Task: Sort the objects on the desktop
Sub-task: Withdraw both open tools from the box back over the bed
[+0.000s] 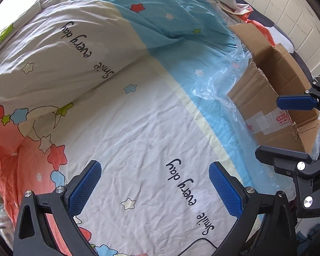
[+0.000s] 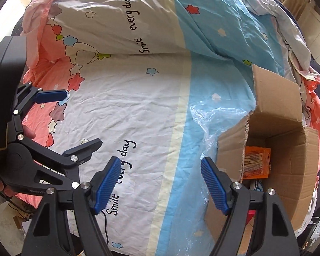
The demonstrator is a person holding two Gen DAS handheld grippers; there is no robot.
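Orange packet (image 2: 256,162) inside cardboard box (image 2: 292,149); only right wrist view shows it.

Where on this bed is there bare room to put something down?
The flat white sheet is free, bordered by the bunched quilt behind and the cream stripe. It gets crowded toward the clear plastic and open cardboard box, which already holds an orange packet.

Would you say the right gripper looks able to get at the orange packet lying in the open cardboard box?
Probably yes: the right gripper is open and empty, the orange packet lies uncovered, and the open cardboard box has its flaps folded out. Only crumpled clear plastic film lies alongside.
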